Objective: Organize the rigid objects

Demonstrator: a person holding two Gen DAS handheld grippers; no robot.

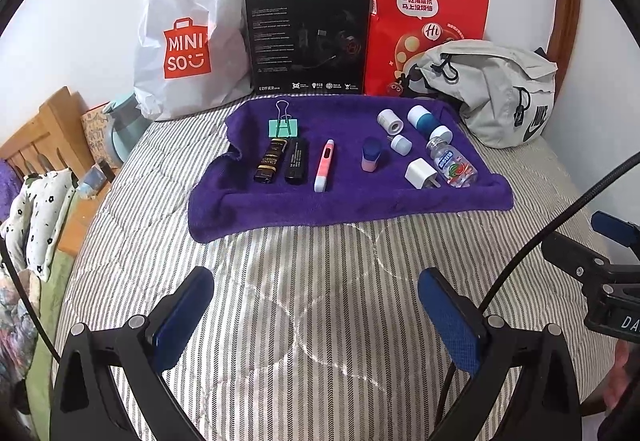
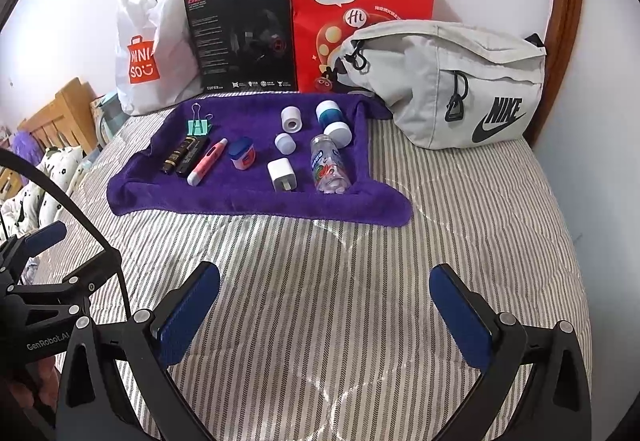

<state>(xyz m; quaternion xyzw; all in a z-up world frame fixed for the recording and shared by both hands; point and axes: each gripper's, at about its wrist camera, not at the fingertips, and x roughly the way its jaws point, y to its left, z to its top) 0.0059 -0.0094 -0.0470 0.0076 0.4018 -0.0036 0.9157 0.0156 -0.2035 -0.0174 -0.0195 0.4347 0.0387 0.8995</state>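
On the purple towel (image 2: pixel 240 197): one green binder clip (image 2: pixel 199 127), two black rectangular lighters (image 2: pixel 185 155), one pink pen-shaped thermometer (image 2: pixel 207 162), one white plug charger (image 2: pixel 282 174), one clear plastic bottle (image 2: pixel 329 169).

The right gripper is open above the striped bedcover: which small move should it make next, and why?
Probably forward toward the purple towel. The right gripper is open and empty, short of the towel, and the white charger plug and the lying clear bottle sit nearest on its side.
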